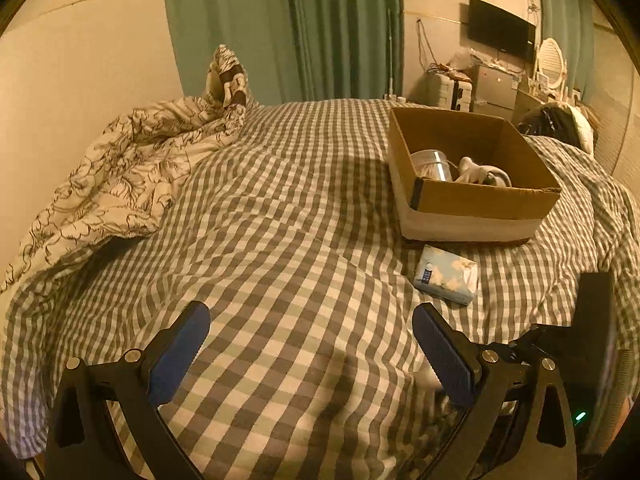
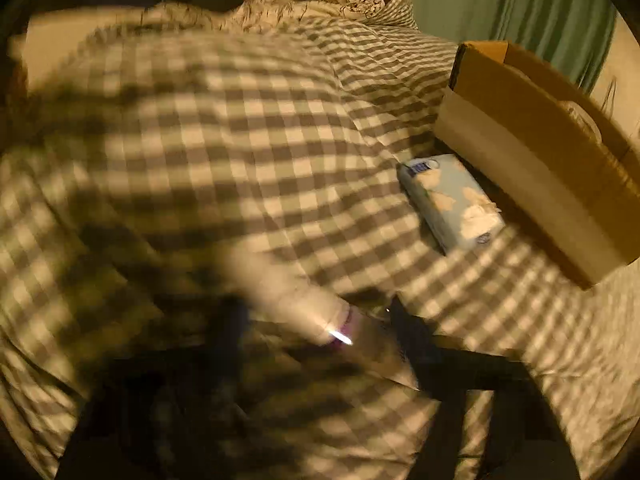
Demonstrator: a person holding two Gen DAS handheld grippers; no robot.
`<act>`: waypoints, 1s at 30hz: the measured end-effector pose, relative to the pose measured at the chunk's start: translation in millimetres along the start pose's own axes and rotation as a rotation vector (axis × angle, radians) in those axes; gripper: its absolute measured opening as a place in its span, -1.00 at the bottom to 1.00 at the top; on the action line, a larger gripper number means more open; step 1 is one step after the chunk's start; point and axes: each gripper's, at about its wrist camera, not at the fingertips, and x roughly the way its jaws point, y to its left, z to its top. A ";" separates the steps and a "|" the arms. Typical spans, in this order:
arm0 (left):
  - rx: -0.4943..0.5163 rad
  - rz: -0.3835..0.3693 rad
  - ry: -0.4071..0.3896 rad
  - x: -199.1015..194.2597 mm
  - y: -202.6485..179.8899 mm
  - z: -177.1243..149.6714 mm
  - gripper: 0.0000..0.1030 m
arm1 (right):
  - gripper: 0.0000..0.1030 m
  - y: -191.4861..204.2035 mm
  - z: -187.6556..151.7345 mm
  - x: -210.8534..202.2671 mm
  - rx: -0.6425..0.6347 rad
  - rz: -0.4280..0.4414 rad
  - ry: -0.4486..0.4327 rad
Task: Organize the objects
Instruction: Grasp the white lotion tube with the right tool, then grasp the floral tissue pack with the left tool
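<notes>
A cardboard box [image 1: 484, 200] stands on the checked bed cover; inside it lie a clear jar [image 1: 432, 164] and a white object [image 1: 480, 172]. A light-blue tissue pack [image 1: 448, 276] lies on the cover just in front of the box. My left gripper [image 1: 312, 344] is open and empty, low over the cover, with the pack ahead to its right. The right wrist view is blurred: the tissue pack [image 2: 452, 204] and the box [image 2: 532, 152] show at the right. My right gripper [image 2: 320, 332] seems to hold a pale tube-like object [image 2: 296, 296] between its dark fingers.
A crumpled floral duvet [image 1: 120, 184] lies at the left of the bed. Green curtains [image 1: 288, 28] hang behind. A TV [image 1: 500, 32], a small fridge [image 1: 494, 88] and a mirror stand at the far right. Part of the right gripper [image 1: 592, 360] shows at the right edge.
</notes>
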 end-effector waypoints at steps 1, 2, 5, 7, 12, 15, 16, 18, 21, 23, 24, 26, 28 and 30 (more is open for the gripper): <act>-0.006 0.000 0.005 1.5 0.4 0.0 1.00 | -0.37 -3.9 1.1 -4.1 0.013 -0.012 -0.008; -0.010 0.000 0.008 2.7 0.4 0.2 1.00 | -0.52 -9.0 1.6 -10.2 0.031 -0.004 -0.021; -0.012 0.004 0.010 5.9 -5.7 1.6 1.00 | -0.72 -30.6 1.7 -34.6 0.108 -0.005 -0.084; -0.005 -0.005 0.012 9.8 -17.1 4.6 1.00 | -0.73 -49.6 4.5 -56.0 0.163 -0.032 -0.127; 0.002 -0.046 0.016 30.8 -58.6 9.5 1.00 | -0.73 -100.4 13.6 -88.0 0.286 -0.095 -0.175; 0.021 -0.076 0.043 53.7 -87.3 6.4 1.00 | -0.73 -123.8 11.6 -99.4 0.331 -0.158 -0.180; 0.025 -0.087 0.058 61.7 -95.7 5.2 1.00 | -0.73 -128.3 10.3 -102.1 0.344 -0.166 -0.183; 0.028 -0.132 0.095 80.0 -111.7 3.8 1.00 | -0.73 -142.2 2.6 -102.9 0.383 -0.153 -0.187; 0.053 -0.122 0.106 101.6 -128.2 6.2 1.00 | -0.73 -153.9 -5.3 -94.7 0.414 -0.144 -0.176; 0.096 -0.096 0.118 115.8 -138.5 7.9 1.00 | -0.73 -157.5 -10.4 -85.4 0.427 -0.134 -0.167; 0.119 -0.090 0.130 125.1 -143.2 8.4 1.00 | -0.73 -158.9 -13.1 -82.8 0.433 -0.128 -0.168; 0.137 -0.084 0.154 139.0 -147.4 7.3 1.00 | -0.73 -166.3 -14.8 -74.8 0.452 -0.107 -0.169; 0.141 -0.086 0.168 152.0 -150.0 7.0 1.00 | -0.73 -168.2 -21.3 -73.8 0.464 -0.101 -0.171; 0.138 -0.122 0.172 157.5 -149.9 6.6 0.97 | -0.73 -170.3 -25.1 -72.8 0.475 -0.097 -0.166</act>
